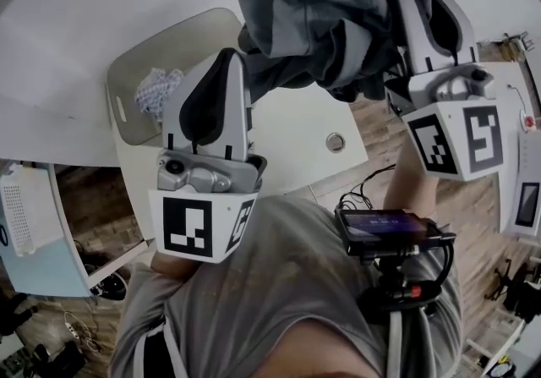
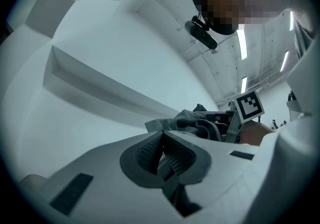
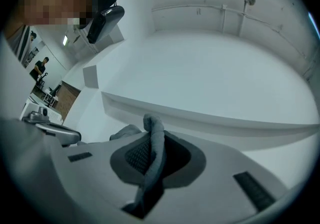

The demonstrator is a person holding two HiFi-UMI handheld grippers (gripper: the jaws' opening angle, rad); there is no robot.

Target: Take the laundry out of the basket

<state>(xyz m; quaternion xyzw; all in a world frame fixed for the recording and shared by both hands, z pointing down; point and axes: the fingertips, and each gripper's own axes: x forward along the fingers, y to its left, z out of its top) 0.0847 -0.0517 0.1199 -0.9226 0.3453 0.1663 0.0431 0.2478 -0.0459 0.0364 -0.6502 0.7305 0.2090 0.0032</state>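
Grey garment (image 1: 313, 13) — pinched in left gripper (image 2: 162, 140), right gripper (image 3: 150, 135)

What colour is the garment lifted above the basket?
Plain dark grey. The garment shows best in the head view.

The garment (image 1: 321, 21) is plain grey, the cloth (image 1: 158, 90) in the basket (image 1: 169, 45) blue-and-white checked.

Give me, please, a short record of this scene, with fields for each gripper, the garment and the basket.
left gripper: shut, it seems on an edge of the gray garment
right gripper: shut on a fold of the gray garment
gray garment: held up above the table, hanging between the two grippers
basket: on the table, at the person's left
in the basket: a checked cloth
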